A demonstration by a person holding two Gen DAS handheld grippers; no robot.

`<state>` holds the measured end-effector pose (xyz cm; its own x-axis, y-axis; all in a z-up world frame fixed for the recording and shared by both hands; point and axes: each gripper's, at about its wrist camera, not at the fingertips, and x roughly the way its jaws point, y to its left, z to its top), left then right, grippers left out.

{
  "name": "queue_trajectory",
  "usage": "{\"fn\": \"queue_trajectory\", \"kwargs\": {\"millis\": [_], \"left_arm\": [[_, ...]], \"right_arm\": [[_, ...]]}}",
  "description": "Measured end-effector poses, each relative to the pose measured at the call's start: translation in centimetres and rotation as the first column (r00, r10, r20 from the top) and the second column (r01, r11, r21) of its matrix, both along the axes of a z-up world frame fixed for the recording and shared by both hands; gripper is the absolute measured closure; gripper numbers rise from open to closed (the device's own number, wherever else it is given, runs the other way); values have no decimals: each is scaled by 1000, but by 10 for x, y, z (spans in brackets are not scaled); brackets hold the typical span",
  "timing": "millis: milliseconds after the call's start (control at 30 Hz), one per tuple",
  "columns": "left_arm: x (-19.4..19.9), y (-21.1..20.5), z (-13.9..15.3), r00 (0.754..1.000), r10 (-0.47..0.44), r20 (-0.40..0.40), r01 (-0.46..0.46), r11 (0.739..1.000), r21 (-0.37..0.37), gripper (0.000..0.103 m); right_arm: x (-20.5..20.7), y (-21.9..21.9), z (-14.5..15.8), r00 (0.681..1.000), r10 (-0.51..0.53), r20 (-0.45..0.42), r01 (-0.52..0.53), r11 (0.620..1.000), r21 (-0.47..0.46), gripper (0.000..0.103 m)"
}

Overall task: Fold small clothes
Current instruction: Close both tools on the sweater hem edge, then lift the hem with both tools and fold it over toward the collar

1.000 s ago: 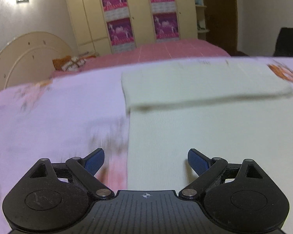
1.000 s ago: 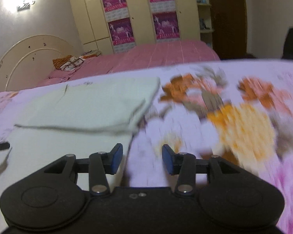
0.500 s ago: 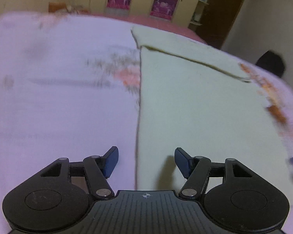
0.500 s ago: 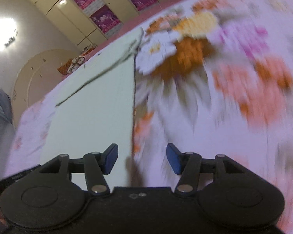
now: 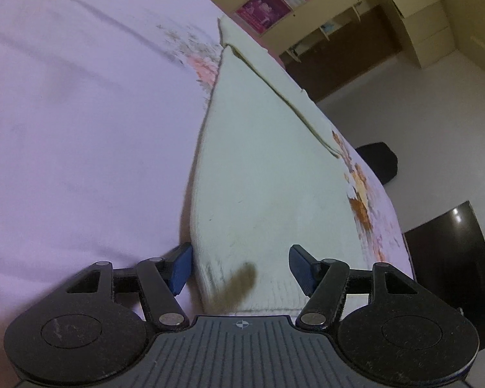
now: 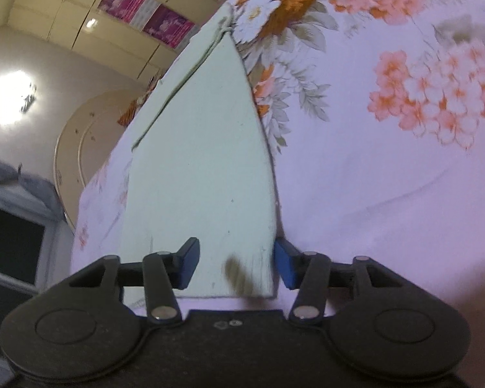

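The pale green garment [image 5: 268, 174] lies flat on the flowered bedsheet [image 5: 80, 129], its far end already turned over on itself so a doubled band runs across the top. That leaves the long near part to bring up next, which seems to be why both tools sit at the near hem, one at each corner.

The left gripper [image 5: 241, 268] has its blue fingers spread wide, the left one just outside the garment's left edge, the other over the cloth, so the corner sits between them ready to be pinched. The right gripper [image 6: 236, 266] mirrors it at the right corner [image 6: 265, 278], jaws also wide and holding nothing, one finger over the cloth and the other just off its edge on the sheet.

Beyond the bed stand cream wardrobes [image 6: 80, 16] with pink posters [image 5: 262, 9].
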<state>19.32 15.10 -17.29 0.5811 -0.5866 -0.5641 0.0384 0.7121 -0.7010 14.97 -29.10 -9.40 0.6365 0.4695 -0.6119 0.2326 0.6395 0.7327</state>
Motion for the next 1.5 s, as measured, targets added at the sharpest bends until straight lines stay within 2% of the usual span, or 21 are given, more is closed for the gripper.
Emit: {"fn": "queue_trajectory", "kwargs": {"millis": [67,100,133,167,200,233,267,300,400,467,500,567,633,700,800,867,967,1100,1233,1333,1500], "left_arm": [[5,-6,2,1000,-12,6,12,1000,16,39],[9,-9,4,1000,-15,10,15,1000,27,43],[11,-10,5,1000,-12,8,11,999,38,50],[14,-11,4,1000,1,-7,0,998,63,70],[17,-11,3,1000,17,-22,-15,996,87,84],[17,-10,1,999,30,-32,-27,995,92,90],[18,-9,1,998,40,-42,-36,995,96,98],[17,-8,2,998,48,-37,-44,994,103,100],[4,-4,20,996,51,75,-54,998,37,100],[-5,-3,32,988,59,142,-63,998,27,100],[-6,-2,31,987,65,144,-72,997,39,100],[0,-2,19,993,67,99,-74,995,73,100],[4,-2,3,996,79,43,-82,994,74,100],[3,-2,-5,995,94,24,-95,993,64,100],[1,-1,-3,993,111,33,-112,993,41,100],[-1,-1,5,992,113,62,-115,993,33,100],[6,-1,20,988,116,101,-118,993,11,100],[31,1,43,984,133,115,-131,991,-26,100],[64,5,85,975,133,176,-126,991,-51,100],[95,5,118,966,131,221,-125,991,-41,100],[167,5,152,961,137,242,-140,990,-4,100]], "right_arm": [[4,-2,-2,1000,-11,-10,11,1000,16,66],[4,-2,-4,1000,-11,-12,11,1000,16,71],[7,-3,-5,1000,-4,-13,4,1000,13,75],[9,-2,-6,1000,5,-13,-5,1000,6,78],[10,-3,-7,1000,10,-17,-10,1000,-2,86],[8,-4,-10,1000,12,-22,-12,1000,-11,96],[10,-4,-9,999,19,-26,-20,999,-30,98],[9,-4,-8,1000,25,-18,-26,999,-40,98],[0,-3,5,999,36,17,-35,997,-70,98],[-9,-3,21,996,47,80,-41,996,-74,99],[-13,-4,30,992,51,118,-43,997,-70,99],[-15,-5,35,987,52,149,-43,997,-66,99],[-10,-8,23,993,51,110,-44,997,-67,99],[-4,-10,6,998,35,53,-32,998,-50,99],[-2,-12,-3,999,18,41,-16,999,-31,99],[-4,-12,3,997,13,71,-11,1000,-23,99],[-2,-9,21,993,24,119,-17,998,-62,99],[11,-10,49,984,25,175,-5,994,-112,99],[47,-8,83,975,43,217,-6,986,-168,99],[81,-6,122,964,54,259,2,978,-210,99],[142,-14,159,951,40,307,24,979,-200,99]]}}
